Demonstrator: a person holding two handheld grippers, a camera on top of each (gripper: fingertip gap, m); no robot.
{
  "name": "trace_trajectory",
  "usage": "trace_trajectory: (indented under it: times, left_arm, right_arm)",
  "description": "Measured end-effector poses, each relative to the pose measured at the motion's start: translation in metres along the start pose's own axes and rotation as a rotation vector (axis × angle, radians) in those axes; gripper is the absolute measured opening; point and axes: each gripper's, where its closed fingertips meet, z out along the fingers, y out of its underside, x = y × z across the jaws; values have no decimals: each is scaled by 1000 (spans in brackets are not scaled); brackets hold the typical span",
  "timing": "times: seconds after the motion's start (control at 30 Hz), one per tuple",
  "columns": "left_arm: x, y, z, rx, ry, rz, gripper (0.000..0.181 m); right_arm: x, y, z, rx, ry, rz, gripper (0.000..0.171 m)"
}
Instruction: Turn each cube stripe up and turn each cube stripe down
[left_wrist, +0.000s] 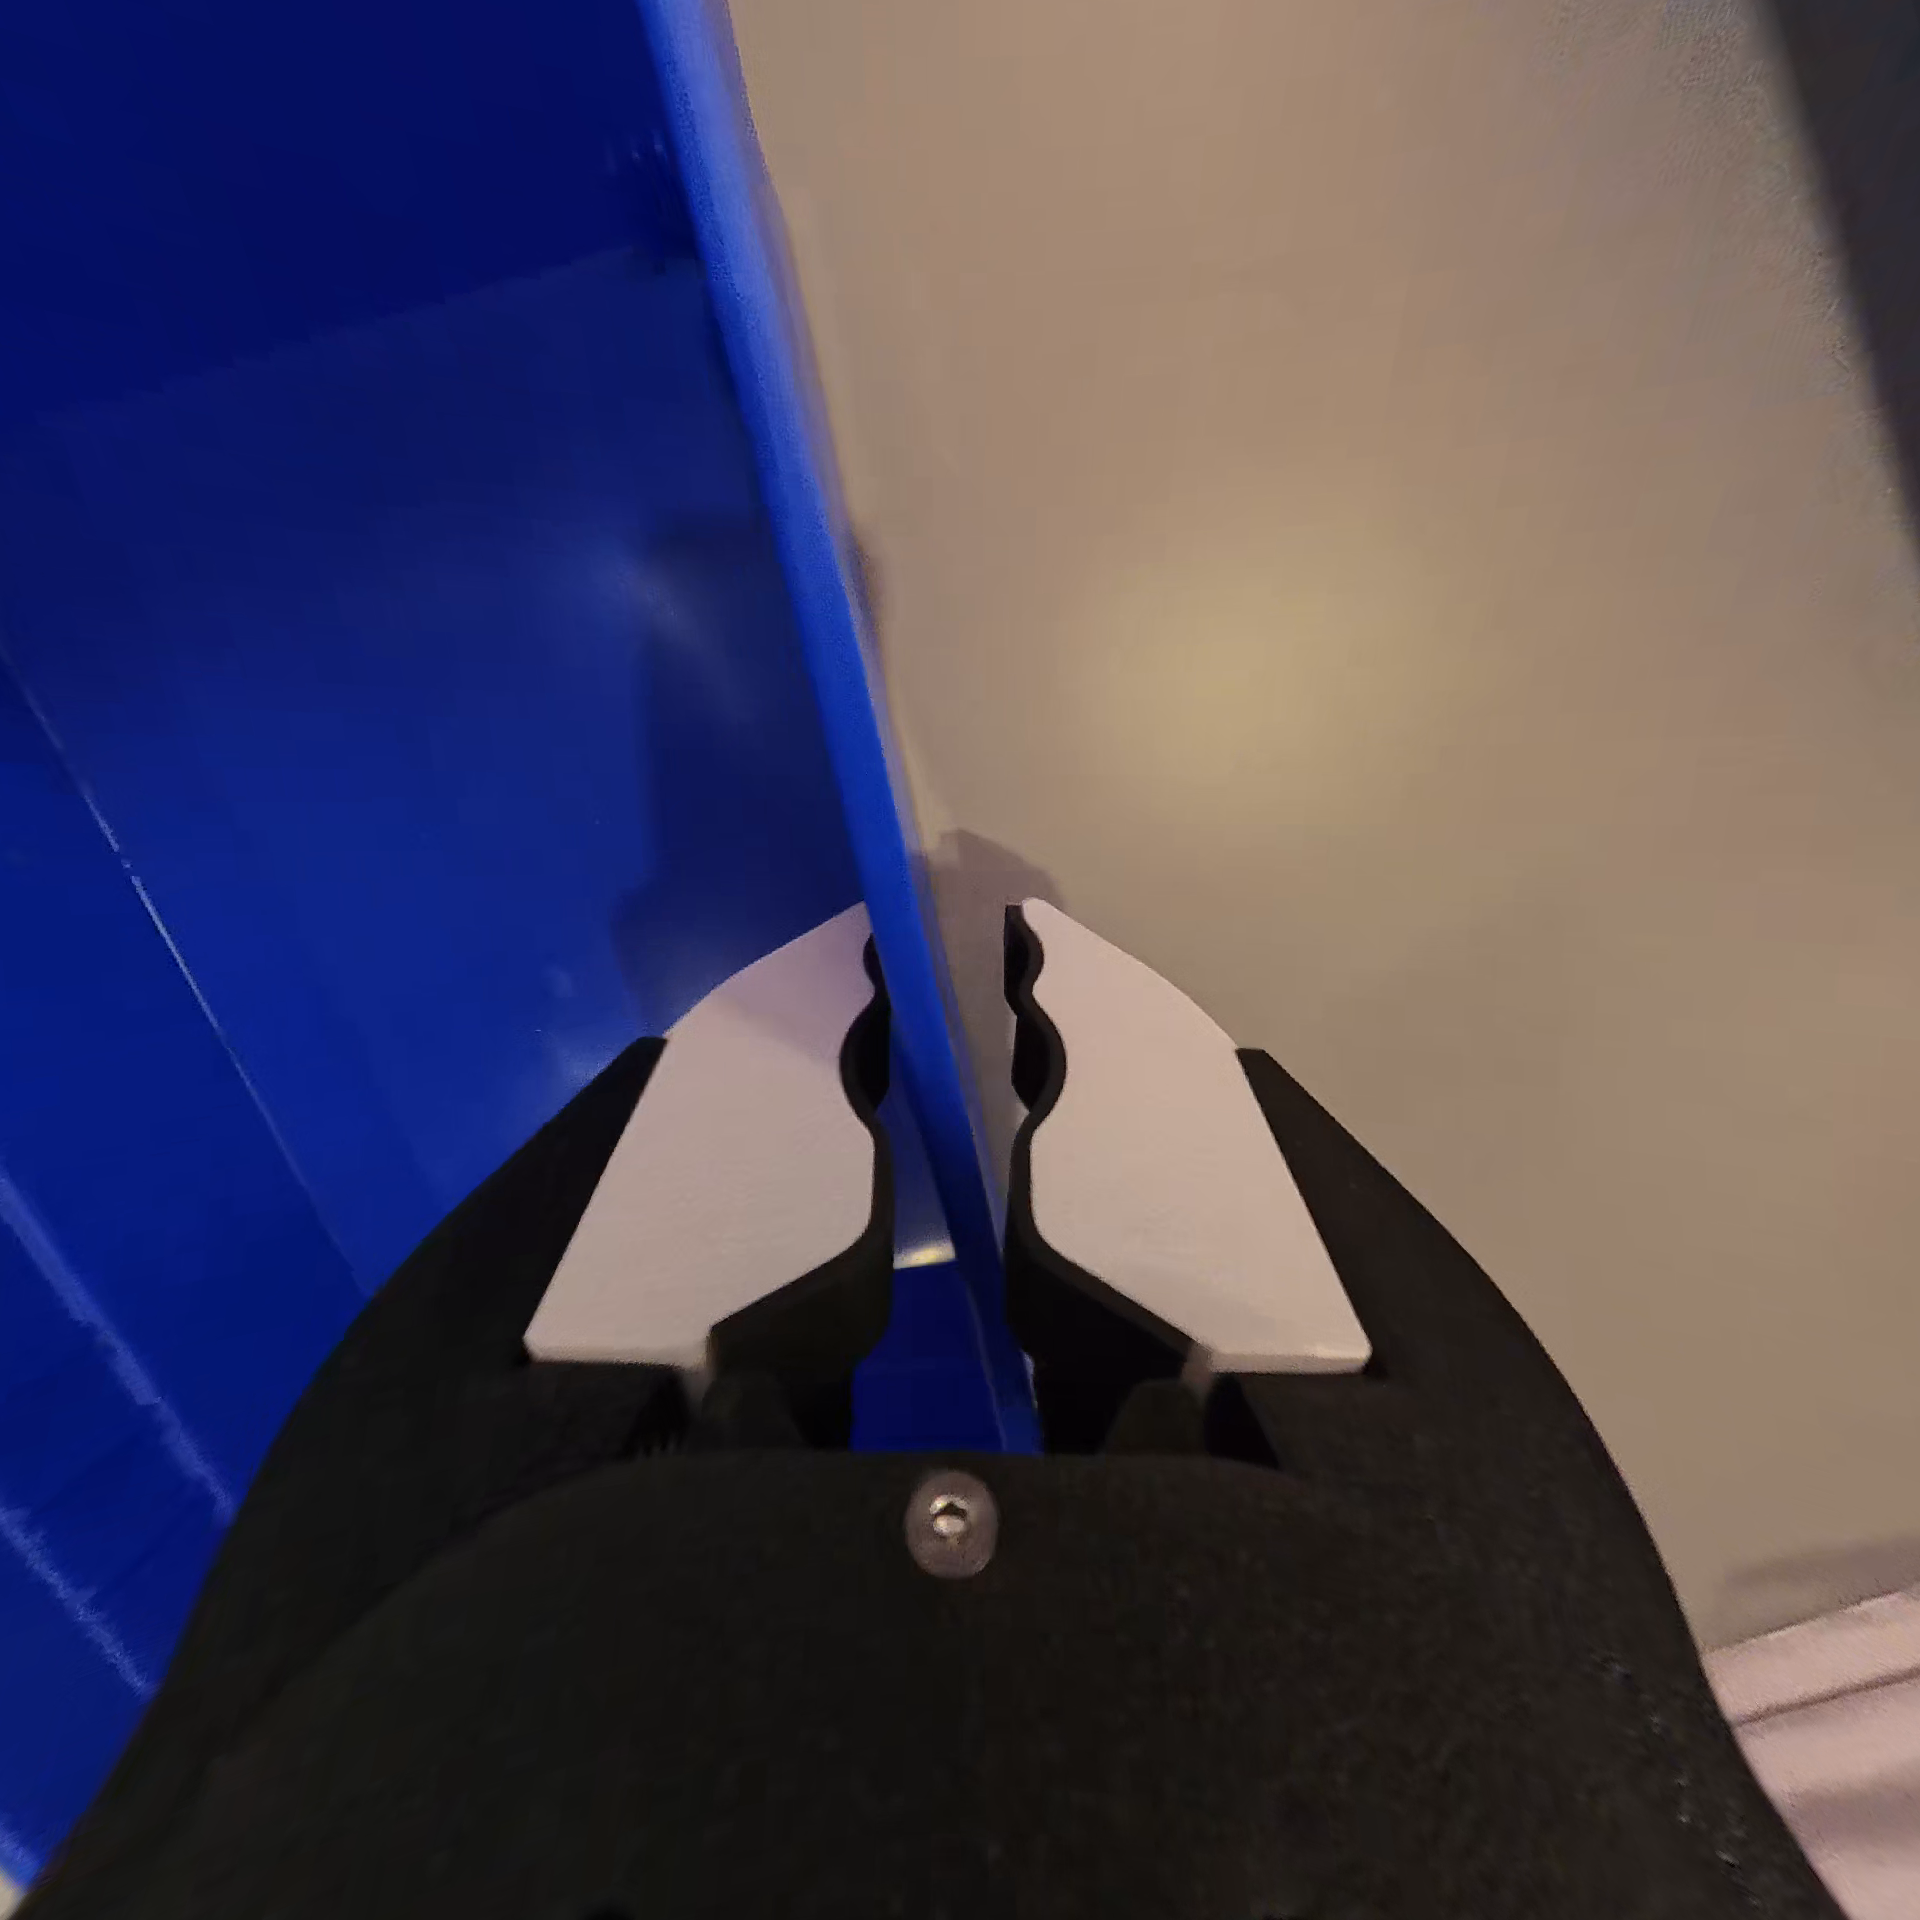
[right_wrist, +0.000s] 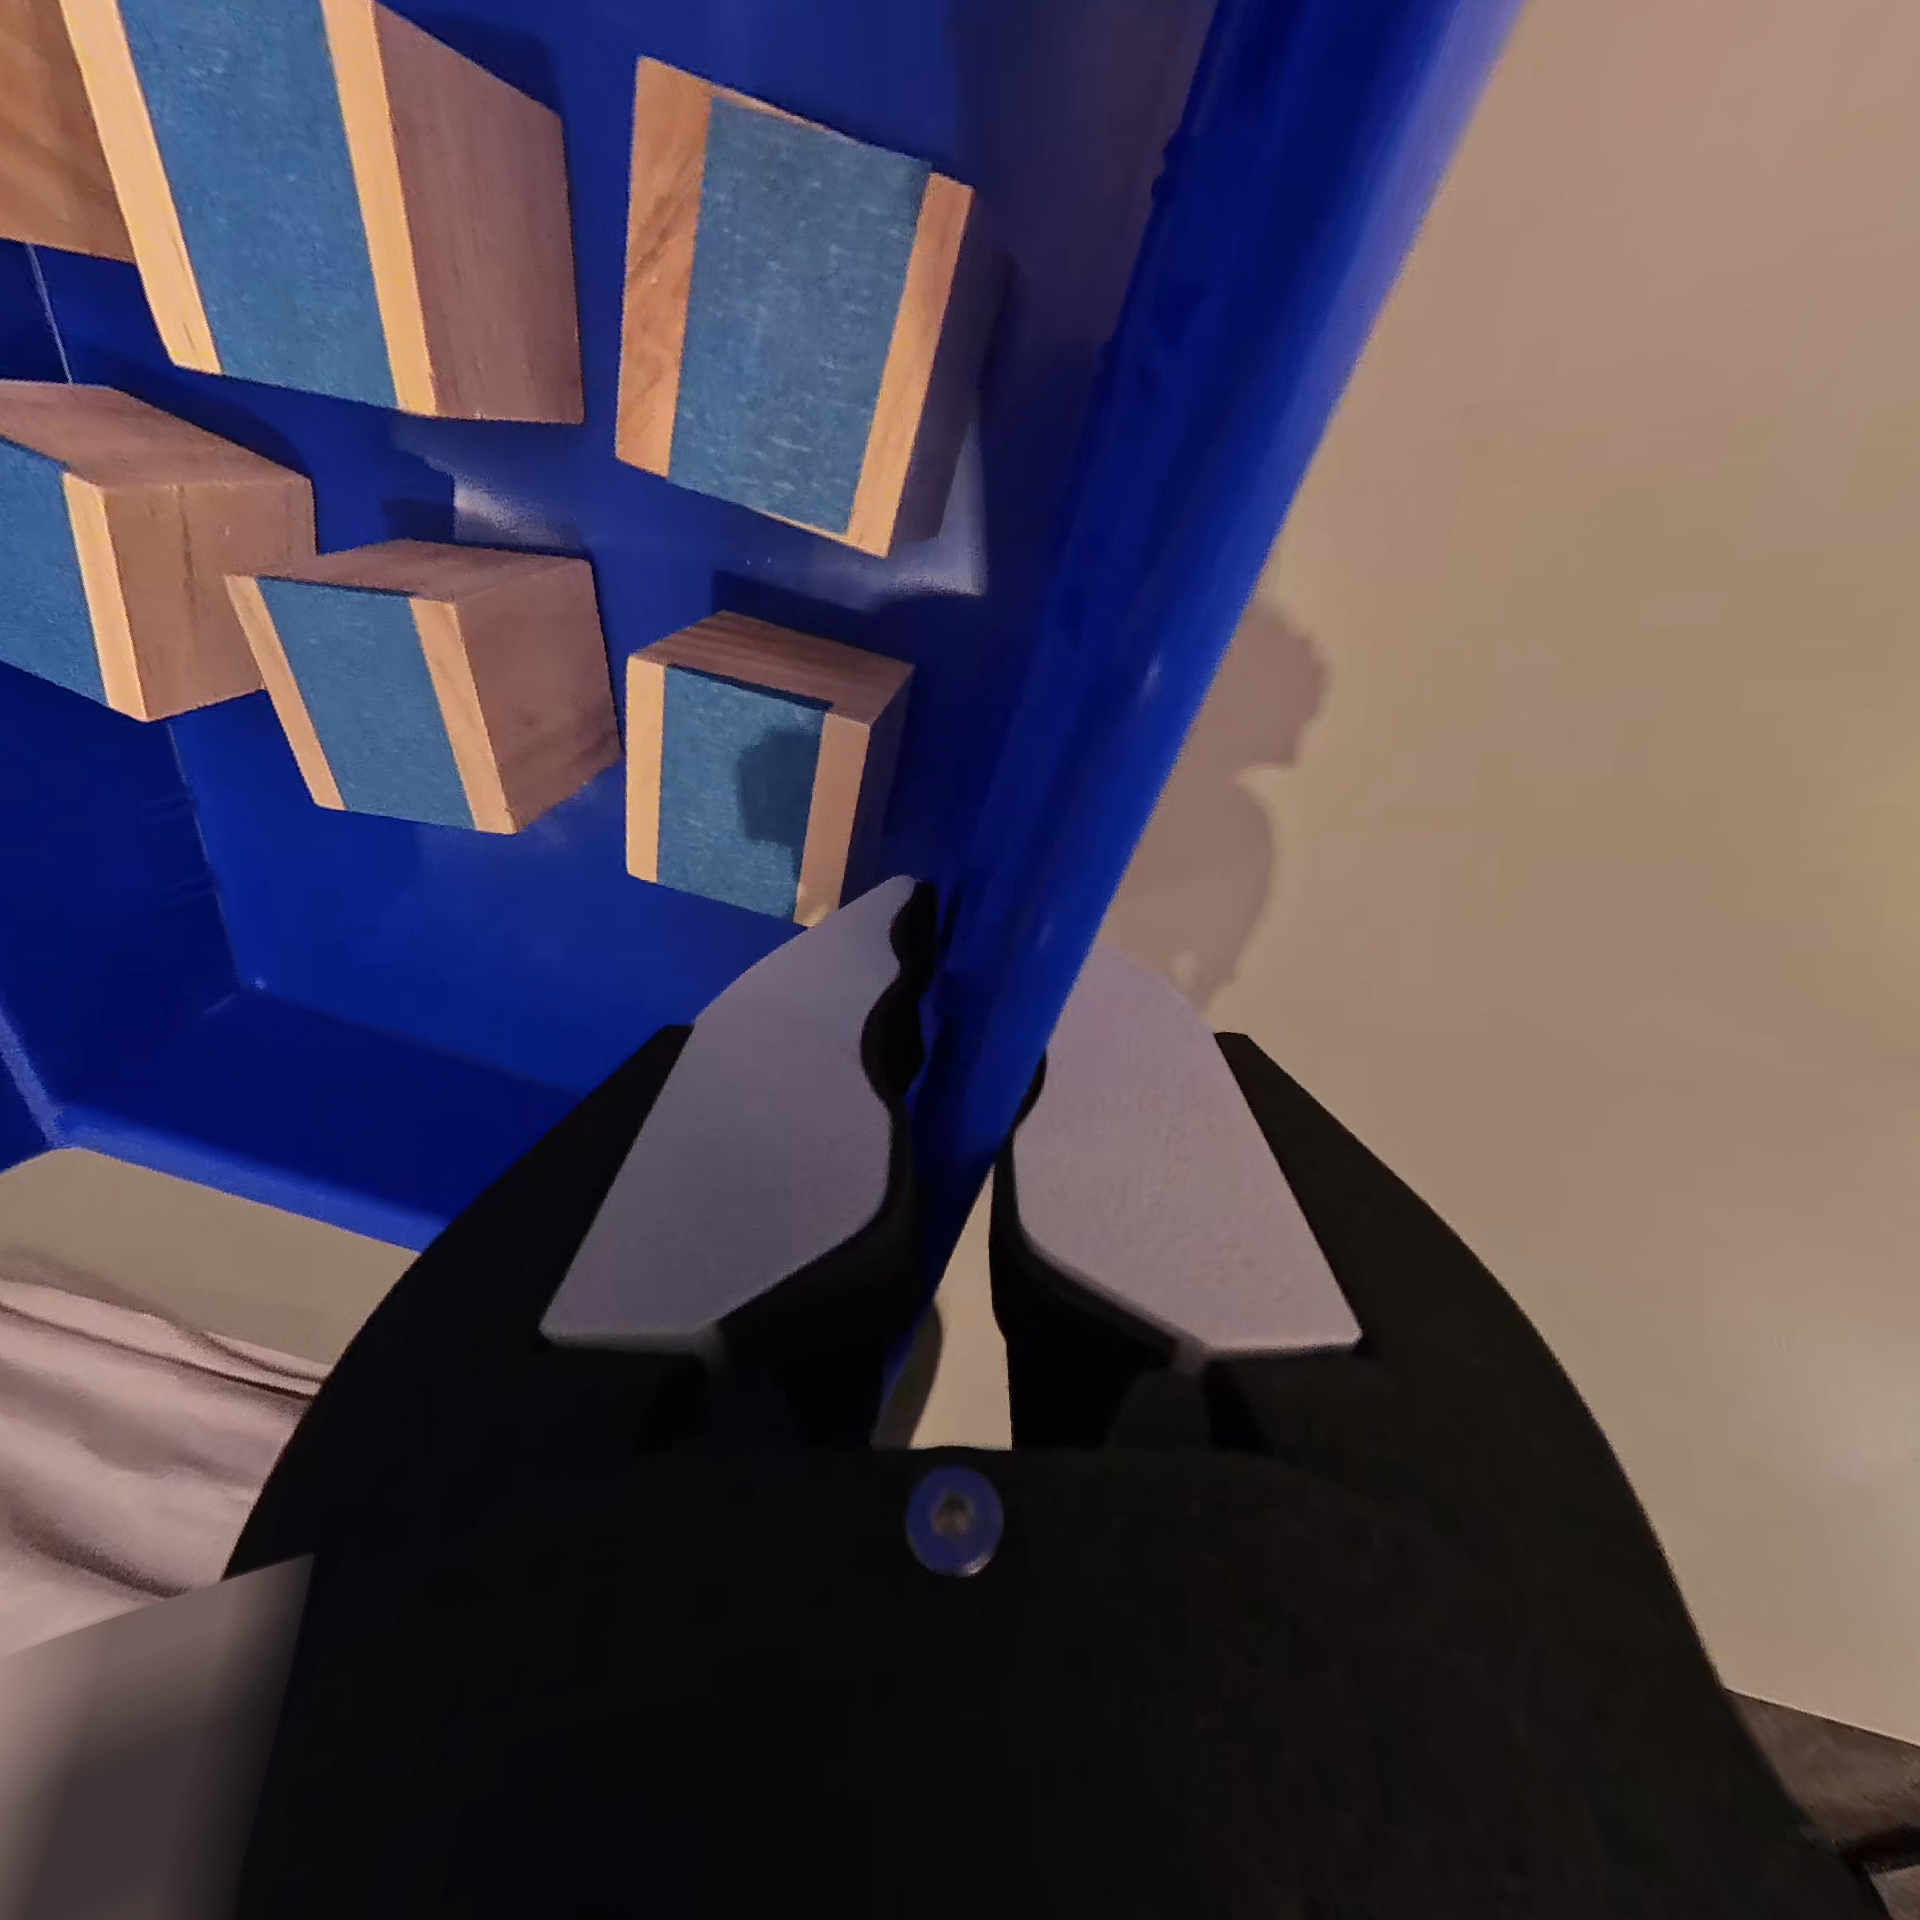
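A blue plastic bin holds several wooden cubes, all with the blue stripe facing the camera. One cube lies close to my right gripper, and others lie farther in. My right gripper is shut on the bin's side wall, one finger inside and one outside. In the left wrist view my left gripper straddles the bin wall the same way. The wall touches its inner pads, with a small gap at the outer fingertip. No cubes show in that view.
The bin rests on a beige table, which also shows in the left wrist view. Grey cloth lies past the table's near edge. A dark edge stands at the far right.
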Motion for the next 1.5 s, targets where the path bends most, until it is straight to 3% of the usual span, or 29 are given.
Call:
trace_trajectory:
  times: [0.17,0.33,0.5,0.6,0.67,0.87,1.07,1.2,1.5]
  left_arm:
    - [20,-7,7,0,28,24,21]
    - [39,-15,7,29,115,-7,29]
    - [88,-35,-4,114,495,-61,64]
    - [107,-42,-12,126,708,-134,72]
    - [108,-45,-14,135,749,-153,75]
    - [108,-44,-18,144,726,-102,73]
    - [94,-41,-47,216,682,-47,46]
    - [72,-40,-87,340,589,12,46]
    - [-31,-23,-209,778,180,-6,43]
  right_arm:
    - [-32,-8,4,-21,-14,-50,10]
    - [-32,-14,3,-12,-4,-50,9]
    - [-27,-25,1,39,29,-60,9]
    - [-23,-30,1,54,49,-68,10]
    - [-22,-33,1,71,41,-64,9]
    - [-20,-37,3,77,62,-69,10]
    - [-20,-41,3,132,42,-85,8]
    - [-19,-42,2,152,51,-90,8]
    - [-3,-51,0,170,5,-129,7]
